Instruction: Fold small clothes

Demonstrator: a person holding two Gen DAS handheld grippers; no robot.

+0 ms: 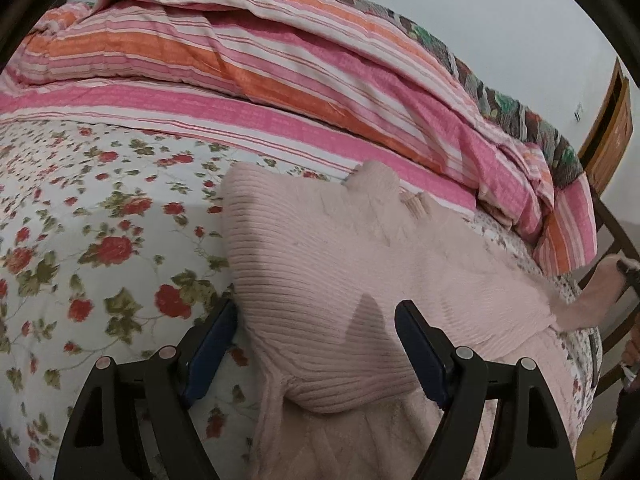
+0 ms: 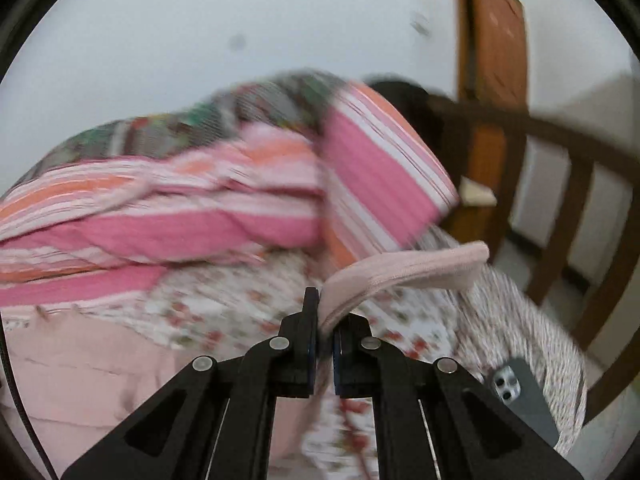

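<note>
A pale pink ribbed knit sweater (image 1: 340,264) lies on the floral bedsheet (image 1: 80,220), its body partly folded over. My left gripper (image 1: 316,320) is open, its jaws straddling the sweater's near left edge just above the fabric. My right gripper (image 2: 324,312) is shut on the sweater's sleeve cuff (image 2: 408,270) and holds it lifted above the bed. In the left wrist view the right gripper (image 1: 624,268) shows at the far right with the sleeve (image 1: 588,300) stretched out to it. The right wrist view is blurred by motion.
A rolled pink and orange striped quilt (image 1: 280,80) lies along the back of the bed. A dark wooden bed rail (image 2: 560,184) and a wooden door (image 2: 496,40) stand at the right. A grey phone (image 2: 524,396) lies on the sheet near the bed's right edge.
</note>
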